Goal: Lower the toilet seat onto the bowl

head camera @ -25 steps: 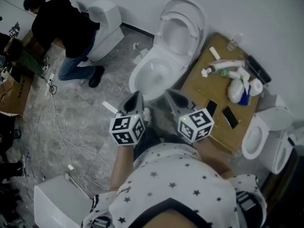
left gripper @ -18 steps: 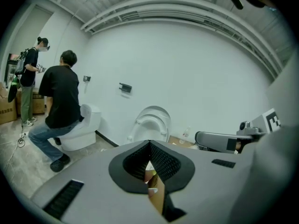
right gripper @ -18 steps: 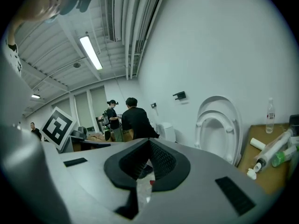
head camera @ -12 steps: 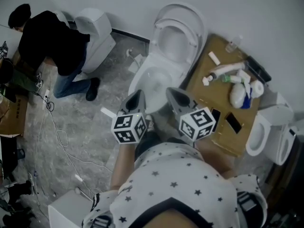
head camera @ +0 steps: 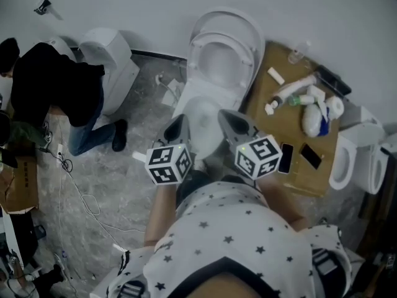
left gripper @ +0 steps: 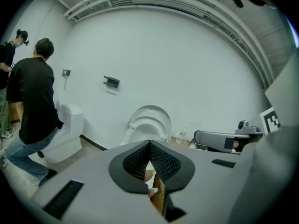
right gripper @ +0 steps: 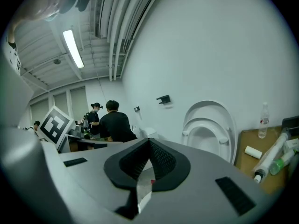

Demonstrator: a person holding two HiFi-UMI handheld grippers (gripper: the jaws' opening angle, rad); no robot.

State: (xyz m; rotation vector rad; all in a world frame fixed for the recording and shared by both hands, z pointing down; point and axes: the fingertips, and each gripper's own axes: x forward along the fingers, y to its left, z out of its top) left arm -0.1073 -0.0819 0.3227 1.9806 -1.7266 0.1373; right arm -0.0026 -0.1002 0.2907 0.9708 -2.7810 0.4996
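- You are standing at the front of the toilet, holding the left tongs and the right tongs out over the near rim of the bowl
- Both pairs of tongs are pressed together, tips meeting, and pinching nothing
- The toilet seat is standing upright, leaning back against the raised lid at the wall; neither pair of tongs is touching it, and both are hanging well short of it
- Step in hand, as I am reading it: the approach, with the lowering itself not yet begun
- The next move is calling for a reach forward and up across the open bowl to the seat's top edge, with one pair of tongs spreading to take the ring alone, or hooking behind it
- You are wanting only the seat to come forward, not the lid, and an eased descent so it is not dropping hard onto the bowl
- In the left gripper view the seat is sitting almost dead ahead, just above the tips; in the right gripper view the seat is lying off to the right, so that arm is needing to swing across
- A wooden surface is lying just beside the toilet on your right, carrying a clear bottle, tubes, a paper roll and two phones; it is close to the right arm's path but not between the tongs and the seat
- A second toilet is standing to the left with a person bending beside it, well apart from you
- Cables are trailing over the floor on the left; nothing is blocking the reach
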